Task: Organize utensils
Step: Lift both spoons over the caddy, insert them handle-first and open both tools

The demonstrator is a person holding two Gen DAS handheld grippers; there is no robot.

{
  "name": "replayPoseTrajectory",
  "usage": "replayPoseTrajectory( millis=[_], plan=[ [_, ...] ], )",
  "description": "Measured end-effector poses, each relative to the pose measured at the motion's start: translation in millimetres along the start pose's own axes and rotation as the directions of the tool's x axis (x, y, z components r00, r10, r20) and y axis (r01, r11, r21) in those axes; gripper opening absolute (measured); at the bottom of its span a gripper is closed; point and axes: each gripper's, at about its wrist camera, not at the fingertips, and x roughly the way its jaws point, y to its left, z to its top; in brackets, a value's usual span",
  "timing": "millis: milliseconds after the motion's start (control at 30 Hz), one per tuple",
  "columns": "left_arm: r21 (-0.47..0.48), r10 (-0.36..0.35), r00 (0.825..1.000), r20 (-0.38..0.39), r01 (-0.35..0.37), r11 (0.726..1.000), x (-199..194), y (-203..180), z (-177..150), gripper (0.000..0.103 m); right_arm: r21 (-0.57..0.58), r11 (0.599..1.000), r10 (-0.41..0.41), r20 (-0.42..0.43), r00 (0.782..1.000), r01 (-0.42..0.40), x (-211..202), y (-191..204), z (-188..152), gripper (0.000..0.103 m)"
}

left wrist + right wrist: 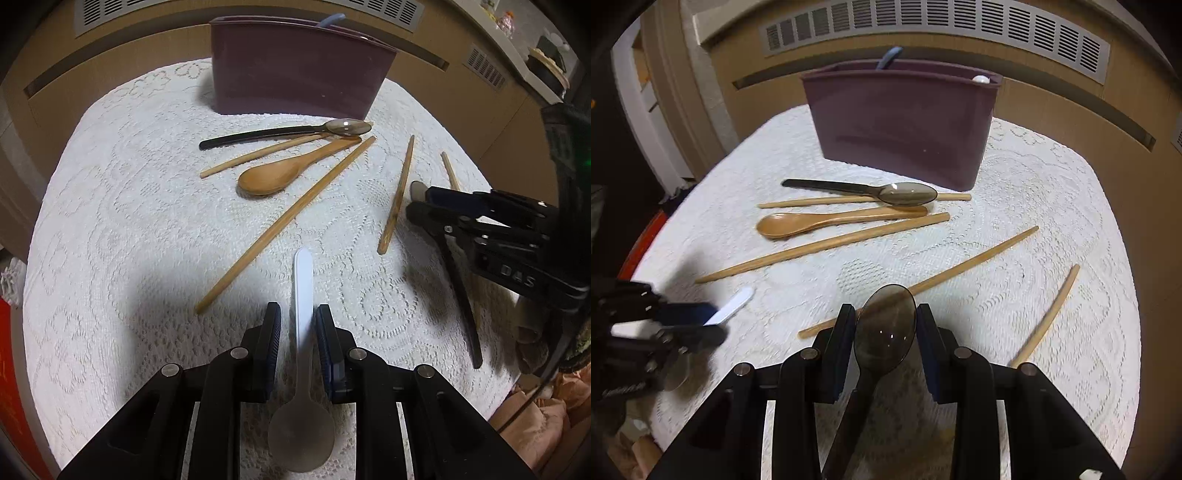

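- Left gripper (297,319) clamps a white spoon (303,295), handle pointing to twelve o'clock.
- Right gripper (885,315) pinches a smoky spoon (886,325) (bowl forward).
- Purple bin (905,118) stands at twelve o'clock.

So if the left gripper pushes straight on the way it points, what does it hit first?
Probably the lace tablecloth, since the left gripper angles down; beyond the white spoon it carries, the long chopstick comes next.

Both wrist views close above the lace-covered table (110,221), angled steeply down toward the purple utensil holder (905,122); shared: holder, scattered chopsticks.
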Motion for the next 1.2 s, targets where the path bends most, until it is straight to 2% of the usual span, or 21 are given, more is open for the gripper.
replayPoseTrajectory(
  millis=[133,233,267,333,433,567,633,900,1000,1100,1200],
  plan=[
    [0.053,0.016,0.999,-0.035,-0.014,0.998,8,-8,17,0.019,0.008,1.0,0.007,0.035,0.999,-0.007,-14,-2,0,0.031],
    [0.07,0.053,0.998,-0.035,-0.05,0.996,9,-16,19,0.011,0.013,1.0,0.017,0.067,0.998,-0.017,-31,-3,-4,0.031],
    [0.067,0.055,0.998,-0.027,-0.053,0.996,7,-17,18,0.011,0.011,1.0,0.018,0.076,0.997,-0.019,-36,-3,-6,0.031],
    [0.042,0.043,0.999,0.019,-0.044,0.998,-4,-20,12,0.011,0.005,1.0,0.015,0.103,0.995,-0.016,-50,-2,-10,0.031],
    [-0.001,0.028,0.99,0.136,-0.028,1.0,-33,-23,0,0.011,-0.013,1.0,0.0,0.13,0.992,0.002,-67,-2,-15,0.031],
    [-0.025,0.039,0.96,0.276,-0.033,0.999,-71,-31,-12,0.011,-0.014,1.0,-0.006,0.163,0.987,0.009,-85,-3,-20,0.031],
    [-0.014,0.035,0.948,0.317,-0.032,0.999,-84,-37,-13,0.011,-0.008,1.0,-0.007,0.186,0.982,0.008,-94,-2,-21,0.031],
    [0.038,0.045,0.898,0.438,-0.069,0.997,-122,-59,-15,0.011,-0.023,0.999,-0.019,0.276,0.961,0.026,-132,6,-21,0.031],
    [0.053,0.039,0.874,0.485,-0.074,0.996,-139,-64,-10,0.011,-0.036,0.998,-0.03,0.321,0.947,0.044,-147,9,-16,0.031],
    [0.07,0.038,0.837,0.546,-0.091,0.993,-162,-69,3,0.011,-0.046,0.997,-0.041,0.377,0.925,0.063,-168,10,-2,0.031],
    [0.089,0.05,0.778,0.626,-0.135,0.987,-191,-76,23,0.011,-0.06,0.993,-0.062,0.452,0.89,0.1,-196,12,18,0.031]
  ],
)
